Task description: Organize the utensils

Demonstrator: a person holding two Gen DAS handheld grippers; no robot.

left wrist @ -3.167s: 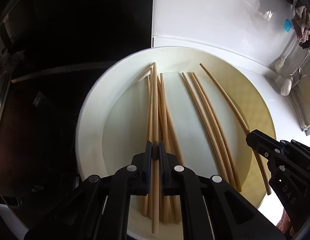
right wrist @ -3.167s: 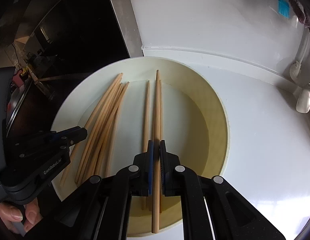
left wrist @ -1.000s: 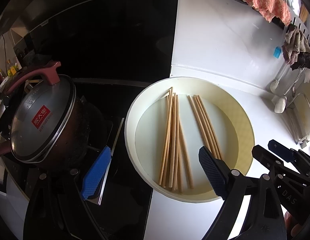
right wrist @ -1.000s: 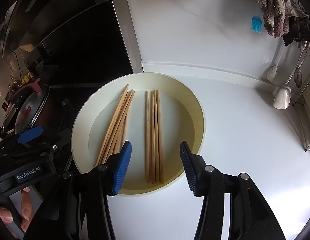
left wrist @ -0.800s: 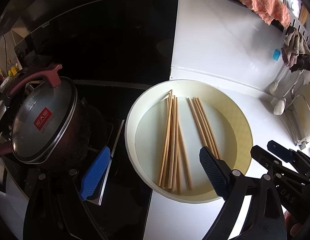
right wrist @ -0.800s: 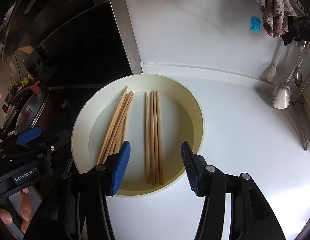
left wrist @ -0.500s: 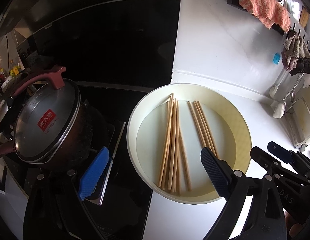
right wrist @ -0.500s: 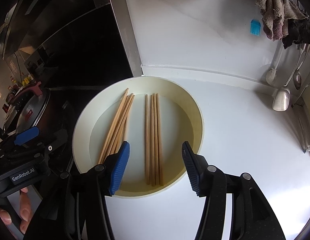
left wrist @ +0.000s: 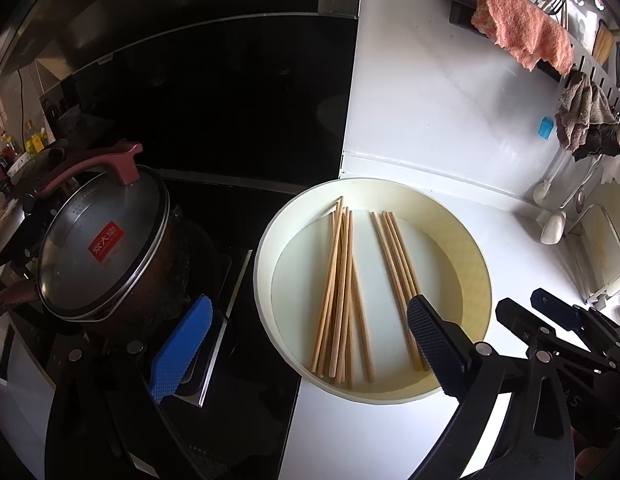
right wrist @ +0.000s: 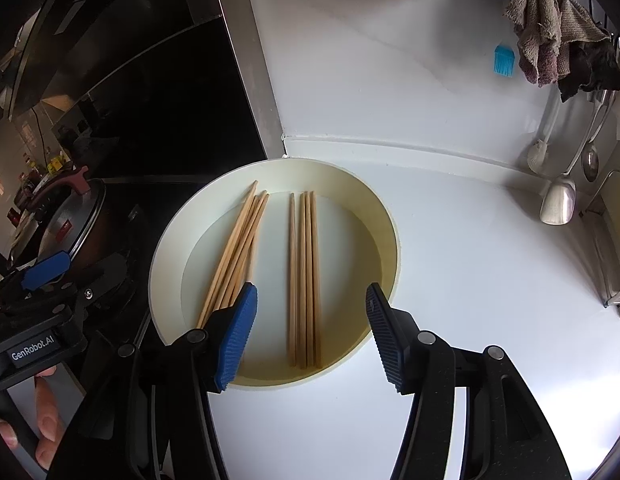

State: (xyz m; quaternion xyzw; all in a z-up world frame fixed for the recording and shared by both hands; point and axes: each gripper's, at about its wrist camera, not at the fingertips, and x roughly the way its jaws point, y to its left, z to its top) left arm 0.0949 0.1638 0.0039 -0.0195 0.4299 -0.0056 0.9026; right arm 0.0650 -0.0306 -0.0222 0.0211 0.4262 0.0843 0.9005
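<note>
A round cream tray [left wrist: 461,216] [right wrist: 369,196] sits on the white counter beside the stove. Inside lie two groups of wooden chopsticks: a loose crossed bundle [left wrist: 339,292] [right wrist: 240,252] on the left and a neat parallel group [left wrist: 393,256] [right wrist: 304,276] on the right. My left gripper [left wrist: 306,344] is open and empty, above the tray's near left edge. My right gripper [right wrist: 311,332] is open and empty, above the tray's near edge, its pads either side of the neat group. Each gripper shows in the other's view, the right [left wrist: 557,320] and the left [right wrist: 46,276].
A lidded pot [left wrist: 102,252] with dark red handles stands on the black stove left of the tray. On the right wall hang cloths [right wrist: 557,52], a blue brush [right wrist: 503,60], ladles [right wrist: 557,200] and a rack with a pink towel [left wrist: 521,36]. White counter [right wrist: 469,280] lies right of the tray.
Both grippers were shut on chopsticks down in the tray; they have let go, opened wide and pulled back and up. The chopsticks now lie in two groups.
</note>
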